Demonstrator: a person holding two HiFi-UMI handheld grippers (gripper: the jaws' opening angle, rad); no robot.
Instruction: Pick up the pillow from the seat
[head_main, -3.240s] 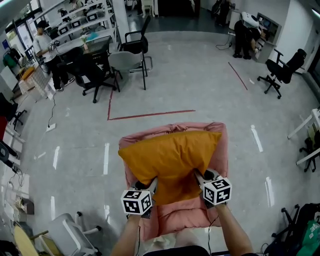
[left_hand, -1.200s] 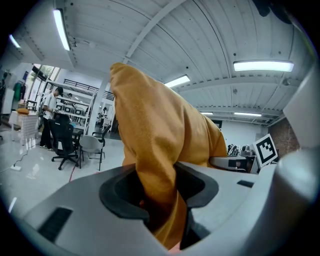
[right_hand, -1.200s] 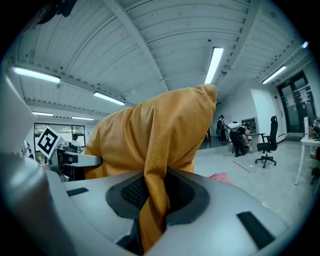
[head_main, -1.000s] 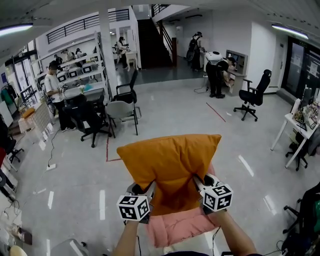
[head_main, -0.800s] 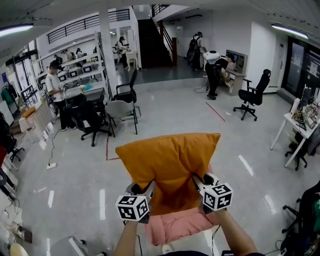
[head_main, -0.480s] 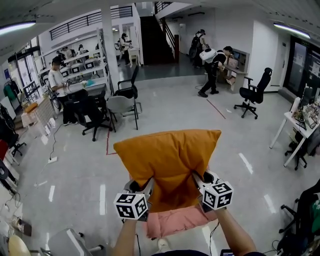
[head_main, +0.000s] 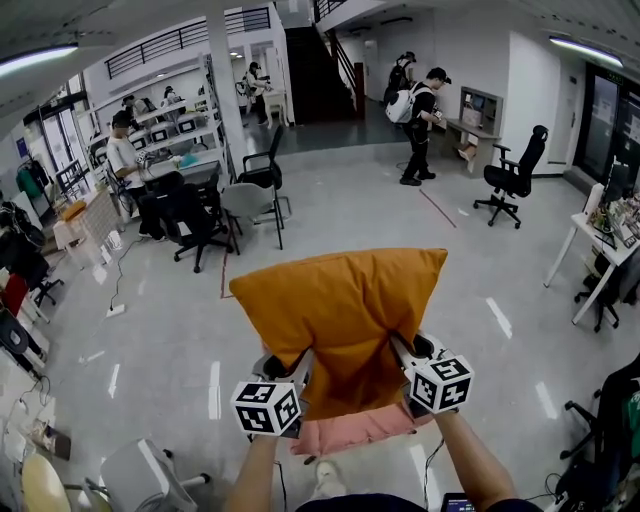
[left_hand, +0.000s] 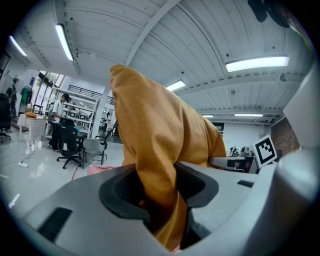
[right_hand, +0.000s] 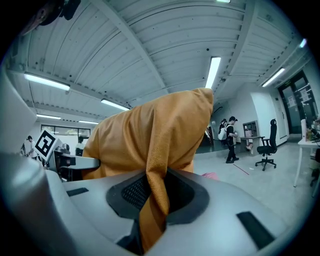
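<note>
Right in front of the person, the left gripper (head_main: 298, 368) and the right gripper (head_main: 402, 352) are held side by side, both pointing forward and nearly level. Each one has hold of the orange pillow (head_main: 340, 305) at its lower edge, the left one near the lower left corner and the right one near the lower right. In the left gripper view the jaws stand partly closed, with a thick fold of orange cloth pinched between the pads. In the right gripper view the jaws are closer together and squeeze a thinner fold of the same cloth. The pillow stands upright in the air above the pink seat (head_main: 352, 432), whose edge shows below it between the two marker cubes. Beyond lies a pale glossy floor (head_main: 330, 200) with red tape lines. Further on the left, a grey chair (head_main: 247, 203) stands beside desks, where a person in a white shirt (head_main: 122, 155) stands. Far at the right, a person with a white backpack (head_main: 420, 108) stands near a black office chair (head_main: 513, 172).
</note>
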